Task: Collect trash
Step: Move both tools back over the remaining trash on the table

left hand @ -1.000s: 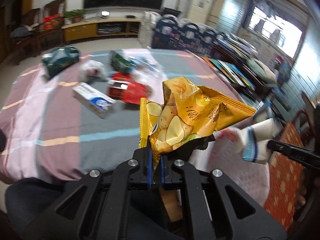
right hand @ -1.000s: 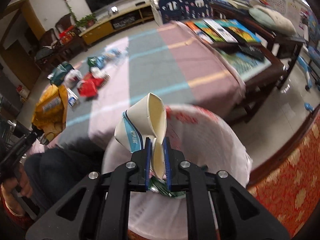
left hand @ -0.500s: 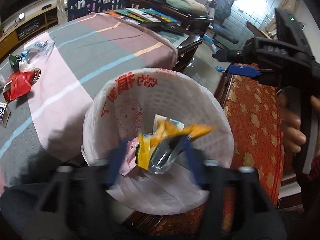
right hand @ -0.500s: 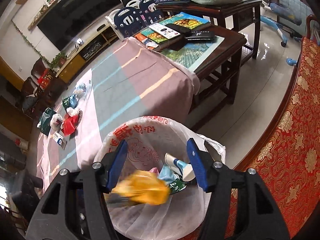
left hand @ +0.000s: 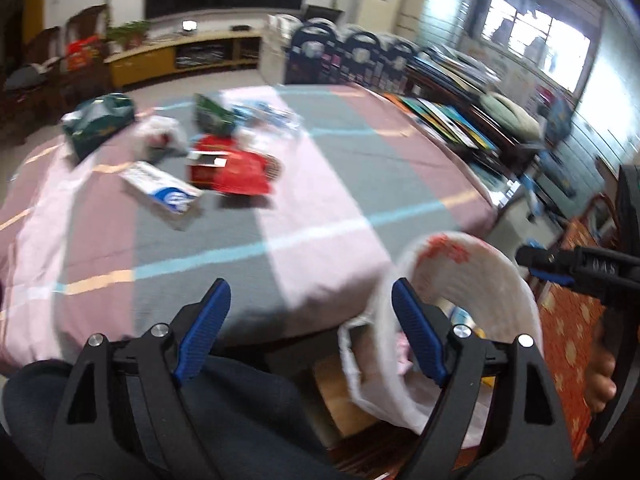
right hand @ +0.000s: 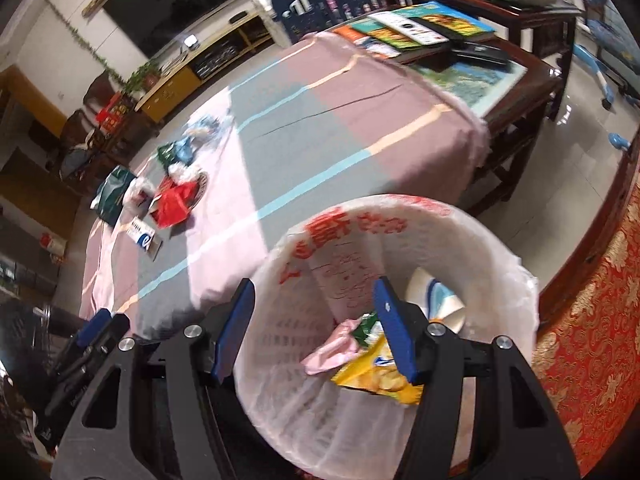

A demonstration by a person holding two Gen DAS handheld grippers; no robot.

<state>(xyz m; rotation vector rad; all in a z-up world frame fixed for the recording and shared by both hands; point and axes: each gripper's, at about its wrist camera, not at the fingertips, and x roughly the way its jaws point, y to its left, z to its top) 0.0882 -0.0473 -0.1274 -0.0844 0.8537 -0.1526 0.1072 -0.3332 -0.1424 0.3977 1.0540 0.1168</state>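
My left gripper (left hand: 310, 308) is open and empty over the near edge of the striped table (left hand: 320, 184). My right gripper (right hand: 314, 314) is open and empty above the white-lined trash bin (right hand: 400, 216). In the bin lie the yellow chip bag (right hand: 376, 380), a paper cup (right hand: 440, 300) and a pink scrap (right hand: 332, 350). The bin also shows in the left wrist view (left hand: 492, 276). Trash is heaped on the table's far left: a red bag (left hand: 240, 168), a white and blue box (left hand: 162, 192), a green bag (left hand: 98, 122) and a clear bag (left hand: 162, 136).
A dark wooden side table (right hand: 512, 68) with books and a remote stands right of the striped table. A red patterned seat (right hand: 592, 320) is beside the bin. My lap (left hand: 240, 412) is just below the left gripper.
Both grippers opened. The chip bag and the paper cup dropped into the bin. My left gripper then swung back from the bin toward the table.
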